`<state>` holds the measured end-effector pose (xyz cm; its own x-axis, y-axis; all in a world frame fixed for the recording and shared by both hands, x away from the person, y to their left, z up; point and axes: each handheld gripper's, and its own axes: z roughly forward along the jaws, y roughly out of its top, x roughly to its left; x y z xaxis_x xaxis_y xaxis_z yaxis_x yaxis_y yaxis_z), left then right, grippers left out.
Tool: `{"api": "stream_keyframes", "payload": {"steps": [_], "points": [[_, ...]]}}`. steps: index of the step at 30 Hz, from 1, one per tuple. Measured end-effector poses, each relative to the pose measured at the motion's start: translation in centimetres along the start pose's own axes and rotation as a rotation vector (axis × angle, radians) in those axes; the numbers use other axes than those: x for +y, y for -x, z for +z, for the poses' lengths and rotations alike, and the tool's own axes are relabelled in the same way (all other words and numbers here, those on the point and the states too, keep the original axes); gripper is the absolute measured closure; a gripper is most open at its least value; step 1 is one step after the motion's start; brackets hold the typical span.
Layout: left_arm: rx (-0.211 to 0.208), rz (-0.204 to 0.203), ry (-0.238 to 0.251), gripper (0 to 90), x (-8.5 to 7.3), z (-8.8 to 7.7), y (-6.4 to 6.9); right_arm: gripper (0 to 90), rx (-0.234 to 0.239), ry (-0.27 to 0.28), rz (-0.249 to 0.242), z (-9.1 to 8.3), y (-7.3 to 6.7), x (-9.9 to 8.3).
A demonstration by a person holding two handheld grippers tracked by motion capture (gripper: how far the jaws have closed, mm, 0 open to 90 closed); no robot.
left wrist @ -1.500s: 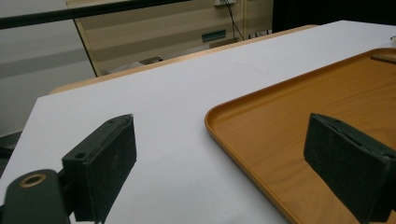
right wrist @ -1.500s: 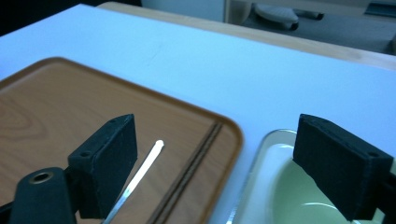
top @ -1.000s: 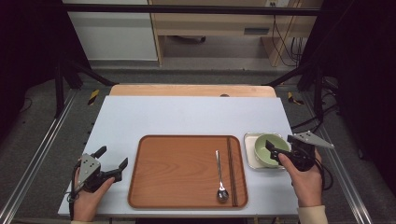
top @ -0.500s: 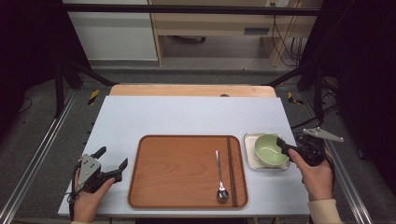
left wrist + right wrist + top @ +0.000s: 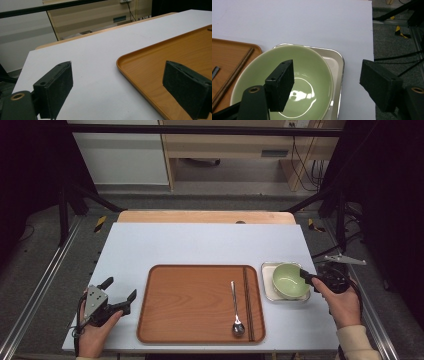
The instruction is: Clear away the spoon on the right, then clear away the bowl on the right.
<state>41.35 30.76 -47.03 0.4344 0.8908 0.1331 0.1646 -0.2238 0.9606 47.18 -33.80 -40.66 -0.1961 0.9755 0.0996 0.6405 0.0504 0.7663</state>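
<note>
While its jaws are closing astride the rim of the round pale-green ceramic bowl (image 5: 287,82), apparently untouched, the right gripper (image 5: 329,85) is staying spread.

No writing, label, brand or number can be read anywhere in these pictures. The tray (image 5: 200,302), bowl (image 5: 290,281) and table (image 5: 200,245) carry no print. The yellow-and-black striped markers (image 5: 100,223) on the floor by the frame are hazard stripes, with no words on them.
</note>
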Motion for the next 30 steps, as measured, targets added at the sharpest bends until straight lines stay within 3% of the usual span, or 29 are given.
{"api": "stream_keyframes", "payload": {"steps": [21, 30], "points": [[-0.002, 0.003, -0.002, 9.0, 0.0, 0.0, 0.1, 46.1, 0.037, -0.136, 0.009, 2.5, 0.8, -1.0], [-0.018, -0.021, 0.036, 8.1, 0.1, -0.3, -0.3, 53.0, 0.057, -0.154, 0.017, 2.9, 0.8, -1.2]]}}
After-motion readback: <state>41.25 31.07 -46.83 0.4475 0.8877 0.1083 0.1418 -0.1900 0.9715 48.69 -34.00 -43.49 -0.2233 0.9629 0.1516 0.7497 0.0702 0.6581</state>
